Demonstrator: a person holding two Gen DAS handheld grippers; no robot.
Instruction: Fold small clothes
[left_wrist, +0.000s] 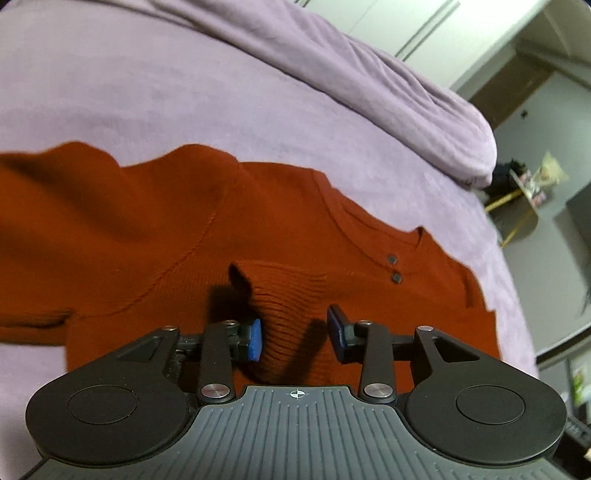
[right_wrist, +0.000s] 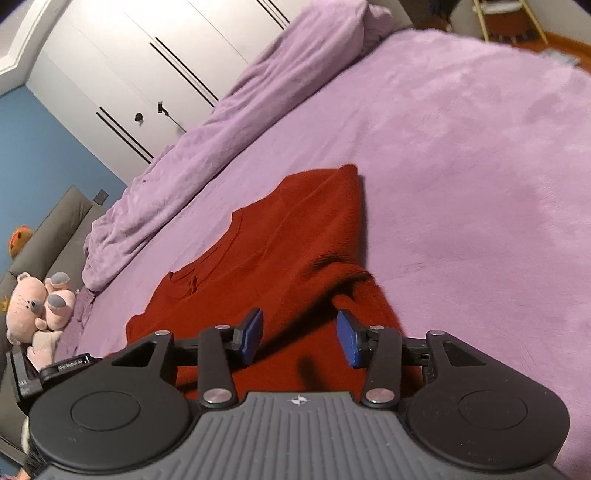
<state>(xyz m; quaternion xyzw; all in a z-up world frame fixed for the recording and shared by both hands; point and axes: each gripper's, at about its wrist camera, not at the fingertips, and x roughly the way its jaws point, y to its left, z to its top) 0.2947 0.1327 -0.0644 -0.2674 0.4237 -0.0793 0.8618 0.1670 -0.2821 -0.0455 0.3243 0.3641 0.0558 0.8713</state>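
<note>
A rust-red knit sweater (left_wrist: 155, 221) lies on the purple bedspread (left_wrist: 147, 92), neckline with two small dark buttons (left_wrist: 393, 267) to the right. A ribbed sleeve (left_wrist: 291, 314) is folded over the body and runs between the blue pads of my left gripper (left_wrist: 294, 334), which is open just above it. In the right wrist view the same sweater (right_wrist: 280, 240) lies partly folded. My right gripper (right_wrist: 300, 338) is open over its near edge, with nothing between the pads.
A rolled purple duvet (right_wrist: 207, 147) lies along the far side of the bed. A pink plush toy (right_wrist: 37, 310) sits by a grey headboard (right_wrist: 55, 229). White wardrobe doors (right_wrist: 147, 55) stand behind. A small table with clutter (left_wrist: 524, 192) stands beyond the bed.
</note>
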